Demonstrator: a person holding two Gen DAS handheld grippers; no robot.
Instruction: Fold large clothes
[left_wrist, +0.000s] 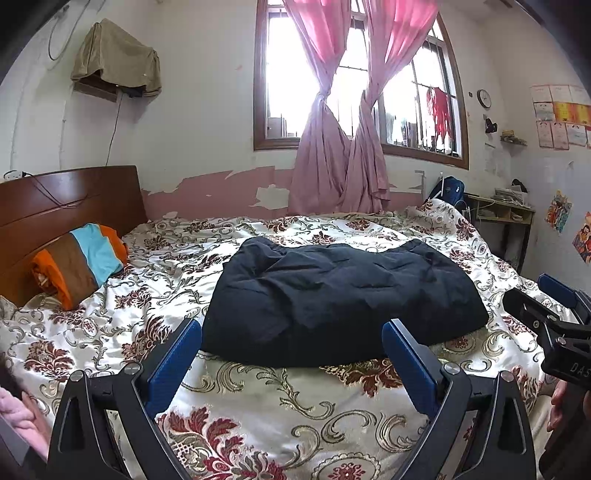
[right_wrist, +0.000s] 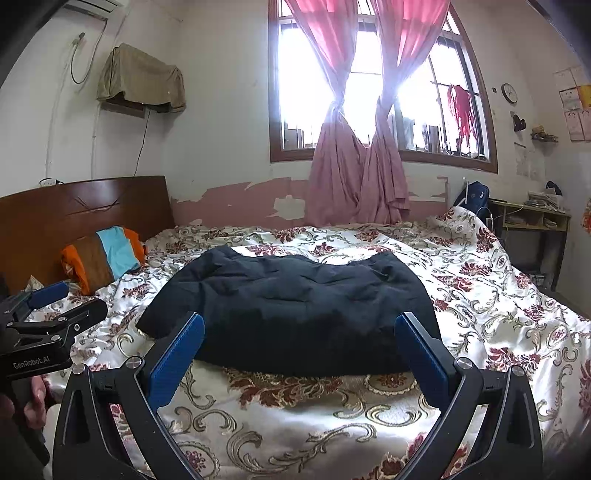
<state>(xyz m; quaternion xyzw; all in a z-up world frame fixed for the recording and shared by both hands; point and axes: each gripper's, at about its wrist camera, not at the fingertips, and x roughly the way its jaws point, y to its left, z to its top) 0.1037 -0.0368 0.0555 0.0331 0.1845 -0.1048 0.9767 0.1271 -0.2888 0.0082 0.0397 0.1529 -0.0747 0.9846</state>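
Observation:
A dark navy padded garment (left_wrist: 340, 295) lies folded in a thick bundle in the middle of the bed; it also shows in the right wrist view (right_wrist: 295, 310). My left gripper (left_wrist: 291, 328) is open and empty, held just short of the garment's near edge, not touching it. My right gripper (right_wrist: 299, 325) is open and empty, also just short of the near edge. The right gripper shows at the right edge of the left wrist view (left_wrist: 554, 306). The left gripper shows at the left edge of the right wrist view (right_wrist: 51, 306).
The bed has a floral satin cover (left_wrist: 258, 406). A striped orange, brown and blue pillow (left_wrist: 81, 266) lies by the wooden headboard (left_wrist: 66, 206). Pink curtains (left_wrist: 343, 147) hang at the window behind. A small desk (left_wrist: 498, 214) stands at the far right.

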